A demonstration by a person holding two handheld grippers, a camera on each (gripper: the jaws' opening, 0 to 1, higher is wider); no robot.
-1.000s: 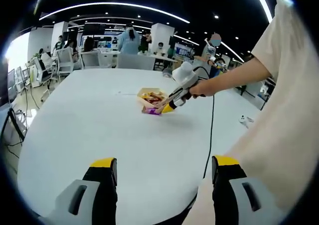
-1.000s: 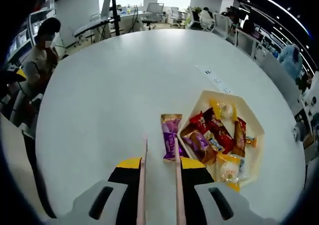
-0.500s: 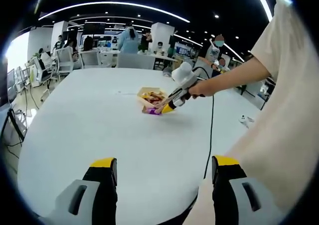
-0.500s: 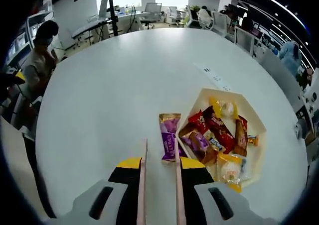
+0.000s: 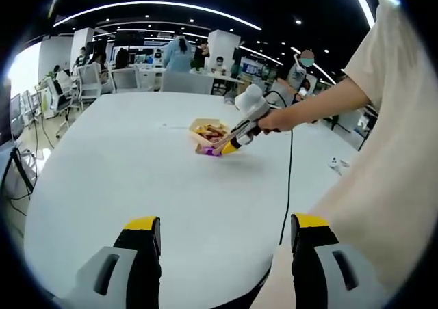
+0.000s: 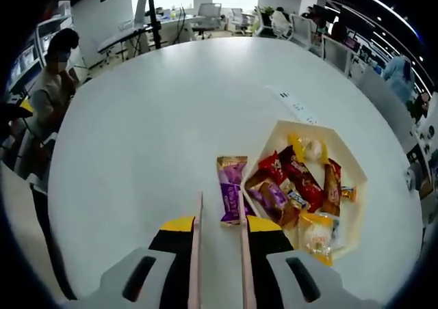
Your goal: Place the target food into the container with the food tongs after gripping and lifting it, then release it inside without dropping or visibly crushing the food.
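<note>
A purple snack packet lies flat on the white table, just left of a white hexagonal container holding several wrapped snacks. My right gripper is shut on pale food tongs. The tongs' blades stand apart; the right blade overlaps the packet's near end and the left blade lies on bare table beside it. From the left gripper view, the right gripper is held by a hand over the packet and container. My left gripper hangs open near the table's front edge, holding nothing.
A black cable runs from the right gripper across the table to its near edge. A small white object lies at the right. A paper strip lies beyond the container. Chairs, desks and people surround the table.
The right gripper view has crept slightly closer to the purple packet; the tongs' gap looks the same. The left gripper has not moved.
</note>
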